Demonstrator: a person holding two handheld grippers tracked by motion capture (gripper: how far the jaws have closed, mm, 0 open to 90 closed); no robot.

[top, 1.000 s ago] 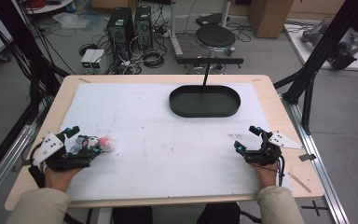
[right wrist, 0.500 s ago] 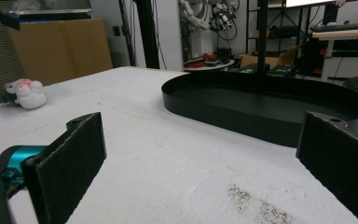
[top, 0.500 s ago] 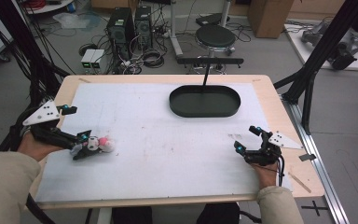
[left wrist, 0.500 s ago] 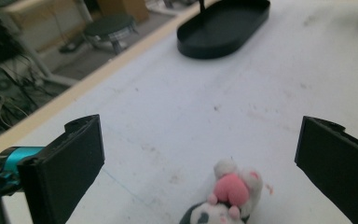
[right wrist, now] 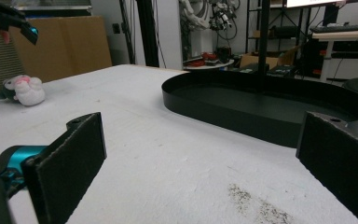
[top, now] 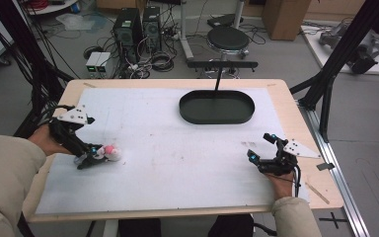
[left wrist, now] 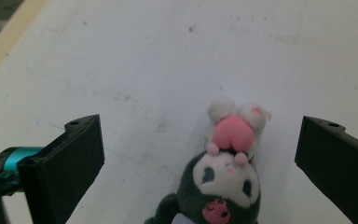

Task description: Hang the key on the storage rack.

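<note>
1. At the left edge of the white sheet-covered table, the left gripper points down and inward at a small plush toy with a dark grey head, white face and pink-and-white tuft. Its own camera shows the two black jaws spread wide, one on each side of the toy, neither touching it.
2. The toy lies on its side on the sheet, near the left margin, well apart from everything else.
3. The step in hand looks like a pick-up of the toy. To do it well, lower the jaws until they bracket the dark head or body rather than the soft pink tuft, which would squash and slip; centre the toy between them, since it sits closer to one jaw now, then close gently.
4. Towards the middle back stands a shallow black oval tray, apparently empty, though its dark floor makes that hard to confirm. It is a likely drop spot.
5. At the right, the right gripper rests low near the table's edge, jaws apart and holding nothing, facing the tray.
</note>
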